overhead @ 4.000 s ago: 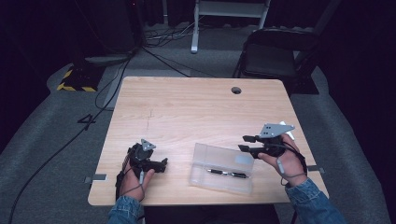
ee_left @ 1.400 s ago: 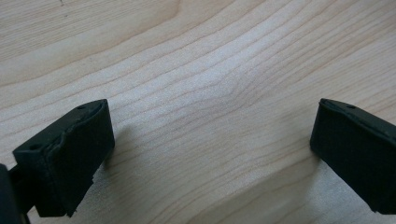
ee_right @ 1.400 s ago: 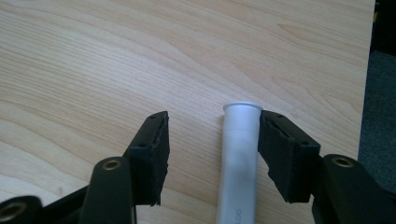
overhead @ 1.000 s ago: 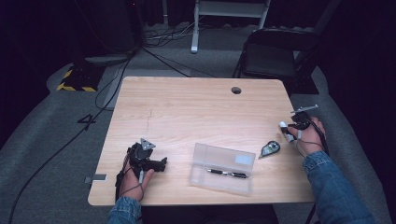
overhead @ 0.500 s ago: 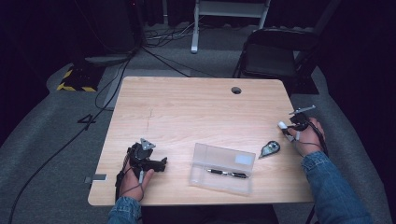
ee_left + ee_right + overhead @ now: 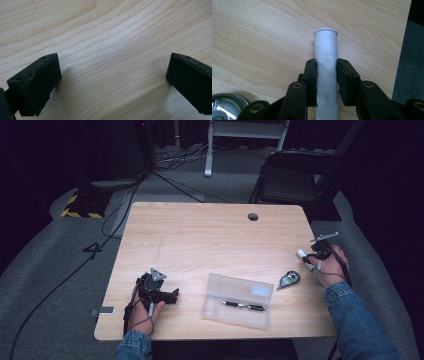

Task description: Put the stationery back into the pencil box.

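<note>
The right hand-held gripper [image 6: 326, 75] has just closed, pinching a white glue stick [image 6: 325, 62] above the bench [image 6: 200, 240]. The left hand-held gripper [image 6: 112, 82] rests with jaws spread wide.

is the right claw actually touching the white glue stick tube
Touching. In the right gripper view the right claw has just been closing, and both black pads press the sides of the white cylindrical glue stick tube with no gap.

White glue stick [image 6: 325, 72], flanged end forward; at table's right edge.
</note>
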`<action>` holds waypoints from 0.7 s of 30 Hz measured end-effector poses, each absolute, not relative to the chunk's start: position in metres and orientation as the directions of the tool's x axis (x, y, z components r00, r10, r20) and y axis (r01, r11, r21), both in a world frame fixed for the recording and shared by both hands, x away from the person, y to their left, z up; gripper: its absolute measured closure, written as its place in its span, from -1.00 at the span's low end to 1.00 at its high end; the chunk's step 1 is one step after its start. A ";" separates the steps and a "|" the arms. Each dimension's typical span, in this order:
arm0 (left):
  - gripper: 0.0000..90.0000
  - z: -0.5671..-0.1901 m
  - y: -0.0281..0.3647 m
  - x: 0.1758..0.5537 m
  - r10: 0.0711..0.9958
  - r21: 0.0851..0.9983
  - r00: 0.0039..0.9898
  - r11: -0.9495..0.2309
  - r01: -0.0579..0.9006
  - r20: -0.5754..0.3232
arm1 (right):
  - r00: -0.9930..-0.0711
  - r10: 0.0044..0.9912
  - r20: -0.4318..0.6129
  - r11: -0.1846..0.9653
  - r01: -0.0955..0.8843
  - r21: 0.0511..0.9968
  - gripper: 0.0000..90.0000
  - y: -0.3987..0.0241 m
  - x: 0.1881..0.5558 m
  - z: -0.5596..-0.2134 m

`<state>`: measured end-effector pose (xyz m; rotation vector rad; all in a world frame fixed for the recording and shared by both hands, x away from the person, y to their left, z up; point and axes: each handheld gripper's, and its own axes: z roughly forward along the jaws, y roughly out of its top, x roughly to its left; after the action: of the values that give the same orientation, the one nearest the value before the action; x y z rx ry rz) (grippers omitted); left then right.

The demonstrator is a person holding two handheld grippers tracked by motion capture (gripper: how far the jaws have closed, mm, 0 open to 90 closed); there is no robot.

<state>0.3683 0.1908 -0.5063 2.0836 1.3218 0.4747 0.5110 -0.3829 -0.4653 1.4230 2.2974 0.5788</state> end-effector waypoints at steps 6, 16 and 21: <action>-1.00 -0.506 0.191 0.368 0.900 0.667 0.435 -0.309 0.678 -0.026 | -0.416 0.904 -0.094 0.399 0.748 0.530 0.58 -0.383 0.511 -0.466; -1.00 -0.506 0.191 0.368 0.900 0.667 0.435 -0.308 0.678 -0.026 | -0.407 0.911 -0.068 0.382 0.773 0.507 0.55 -0.386 0.509 -0.473; -1.00 -0.506 0.191 0.368 0.900 0.667 0.434 -0.308 0.678 -0.026 | -0.409 0.909 -0.074 0.390 0.774 0.498 0.56 -0.386 0.508 -0.472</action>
<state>0.3683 0.1908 -0.5062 2.0837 1.3226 0.4749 0.5079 -0.3862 -0.4719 1.4655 2.3174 0.5612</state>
